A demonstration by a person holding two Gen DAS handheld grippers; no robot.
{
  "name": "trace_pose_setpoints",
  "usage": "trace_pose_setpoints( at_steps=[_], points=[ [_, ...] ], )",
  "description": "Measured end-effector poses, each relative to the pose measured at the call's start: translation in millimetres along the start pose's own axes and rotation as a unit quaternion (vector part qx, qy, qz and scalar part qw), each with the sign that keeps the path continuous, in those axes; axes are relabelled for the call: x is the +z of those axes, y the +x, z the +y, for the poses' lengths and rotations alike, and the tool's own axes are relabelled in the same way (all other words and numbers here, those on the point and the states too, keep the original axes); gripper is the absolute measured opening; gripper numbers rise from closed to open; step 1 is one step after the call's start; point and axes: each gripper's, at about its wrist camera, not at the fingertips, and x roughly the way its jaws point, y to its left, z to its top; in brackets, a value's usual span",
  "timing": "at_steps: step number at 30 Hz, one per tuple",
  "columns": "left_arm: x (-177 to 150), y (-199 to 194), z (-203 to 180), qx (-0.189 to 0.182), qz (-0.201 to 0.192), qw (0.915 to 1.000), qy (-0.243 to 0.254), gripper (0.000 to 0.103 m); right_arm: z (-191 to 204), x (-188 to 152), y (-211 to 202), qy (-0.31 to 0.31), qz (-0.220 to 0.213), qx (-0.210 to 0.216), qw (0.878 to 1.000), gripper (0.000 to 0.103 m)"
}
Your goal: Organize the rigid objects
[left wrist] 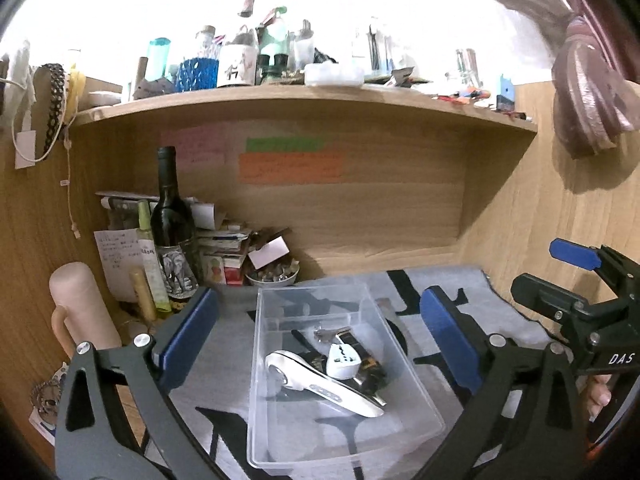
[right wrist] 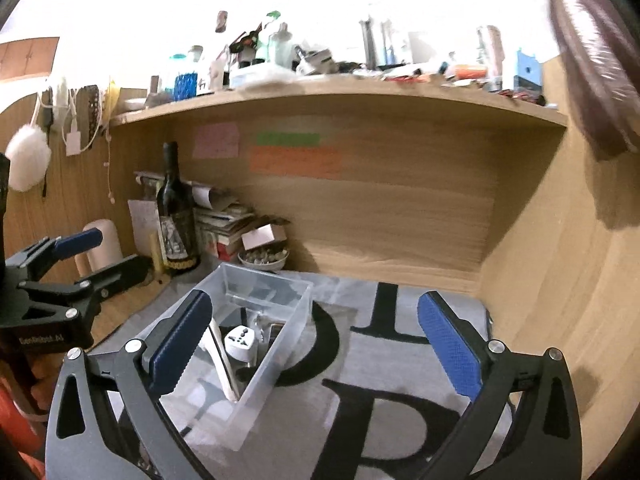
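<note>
A clear plastic bin [left wrist: 416,412] stands on a grey cloth with black letters; it also shows in the right wrist view [right wrist: 256,412]. Inside lie a white handheld device [left wrist: 320,388], a white travel adapter [left wrist: 342,364] [right wrist: 240,340], a key and a dark object. My left gripper [left wrist: 320,332] is open and empty, held above the bin. My right gripper [right wrist: 316,344] is open and empty, to the right of the bin; it also shows in the left wrist view [left wrist: 560,276]. The left gripper shows at the left of the right wrist view [right wrist: 96,256].
A dark wine bottle [left wrist: 172,220] stands at the back left beside a stack of papers, a small bowl [left wrist: 272,276] and a beige flask [left wrist: 80,308]. A wooden shelf [left wrist: 304,98] overhead carries several bottles. Wooden walls close the back and right.
</note>
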Motion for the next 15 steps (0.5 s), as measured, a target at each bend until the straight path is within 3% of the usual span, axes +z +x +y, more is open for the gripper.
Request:
trace_pose_setpoints(
  at_steps=[15],
  points=[
    [-5, -16, -9, -0.025, -0.014, 0.9995, -0.011, 0.103, 0, -12, -22, 0.01, -0.012, -0.004, 1.0, 0.103]
  ],
)
